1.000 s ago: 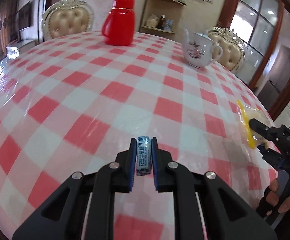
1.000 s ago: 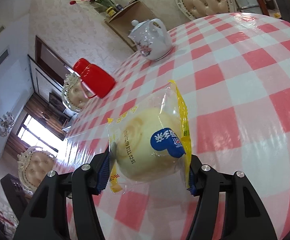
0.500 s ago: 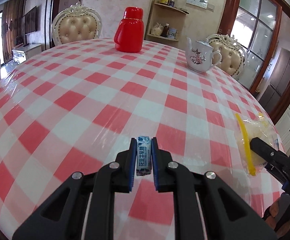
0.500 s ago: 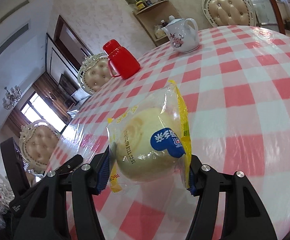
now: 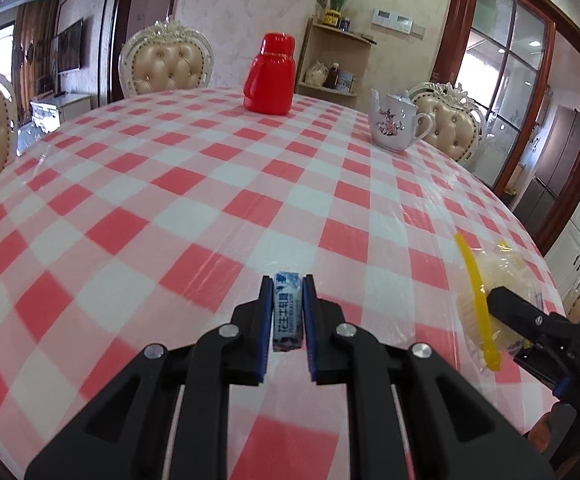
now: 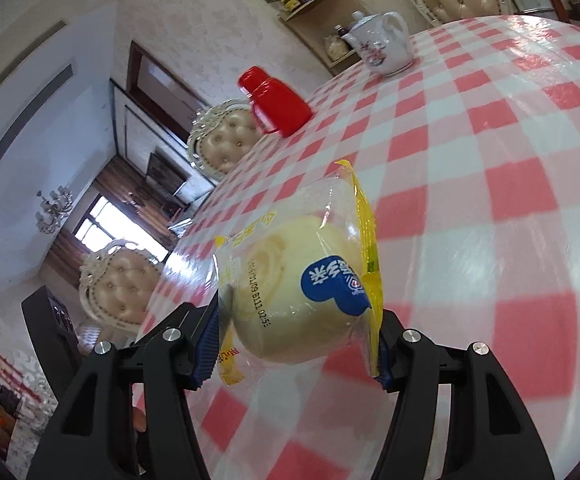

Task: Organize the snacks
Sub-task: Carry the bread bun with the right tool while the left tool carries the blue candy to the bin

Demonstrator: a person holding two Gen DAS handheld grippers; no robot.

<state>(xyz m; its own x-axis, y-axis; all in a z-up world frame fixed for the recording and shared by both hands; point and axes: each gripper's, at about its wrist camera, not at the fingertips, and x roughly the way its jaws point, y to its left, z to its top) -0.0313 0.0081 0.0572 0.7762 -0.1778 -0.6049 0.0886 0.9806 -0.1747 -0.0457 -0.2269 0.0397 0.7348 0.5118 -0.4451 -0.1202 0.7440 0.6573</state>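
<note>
Left wrist view: your left gripper (image 5: 286,312) pinches a small blue-and-white wrapped candy (image 5: 287,311) at lower centre; at lower right, your right gripper (image 5: 502,320) clasps a clear yellow-edged bagged bun (image 5: 486,304).

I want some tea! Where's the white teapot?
In the left wrist view the white teapot stands at the table's far right edge, right of the red flask, in front of a cream chair.

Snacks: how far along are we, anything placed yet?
Done: both pickups. The left gripper is shut on a small blue-and-white candy, and the right gripper is shut on a bagged bun. In hand: both are carried above the checked table. Left: setting them down; no tray or box for snacks shows, only a red flask and a teapot.
</note>
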